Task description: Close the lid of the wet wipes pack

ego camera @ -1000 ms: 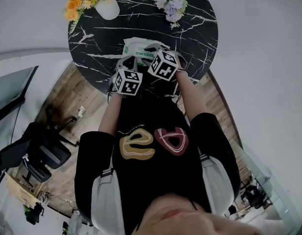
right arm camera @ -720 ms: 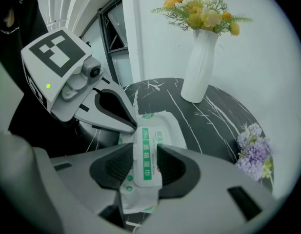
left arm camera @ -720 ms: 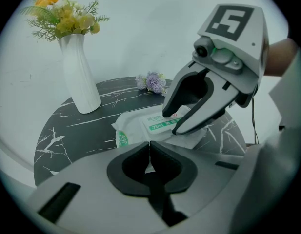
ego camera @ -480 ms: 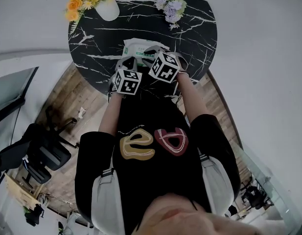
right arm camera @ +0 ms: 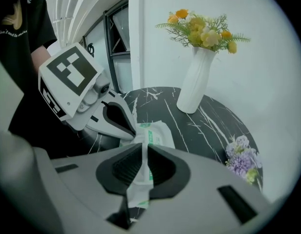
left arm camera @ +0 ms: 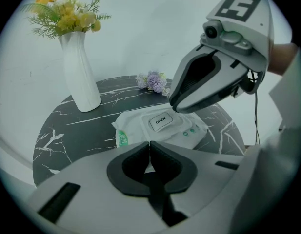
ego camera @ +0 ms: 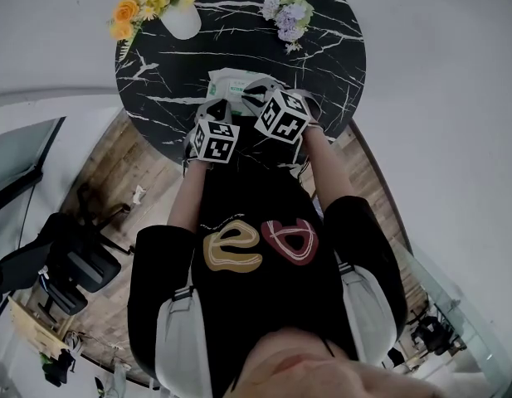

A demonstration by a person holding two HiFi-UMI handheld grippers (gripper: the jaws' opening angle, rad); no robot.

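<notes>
The white wet wipes pack [ego camera: 231, 83] lies on the black marble table [ego camera: 156, 56], near its front edge. Its lid [left arm camera: 160, 122], labelled OPEN, lies flat on the pack [left arm camera: 140, 130]. My left gripper [ego camera: 216, 106] is shut on the pack's near edge, where a sliver of white film shows between its jaws [left arm camera: 149, 149]. My right gripper [ego camera: 254, 94] has its jaws closing on the pack's end film [right arm camera: 157, 130], and the white and green wrapper runs up between its pads [right arm camera: 143, 152]. The two gripper tips are close together over the pack.
A white vase of yellow flowers [ego camera: 181, 15] stands at the table's back left, and a small purple bouquet [ego camera: 289, 11] lies at the back right. The table's rim is just under my hands. An office chair [ego camera: 73, 255] is on the floor to the left.
My right gripper has risen a little with the pack's film between its jaws. The left gripper has stayed where it was.
</notes>
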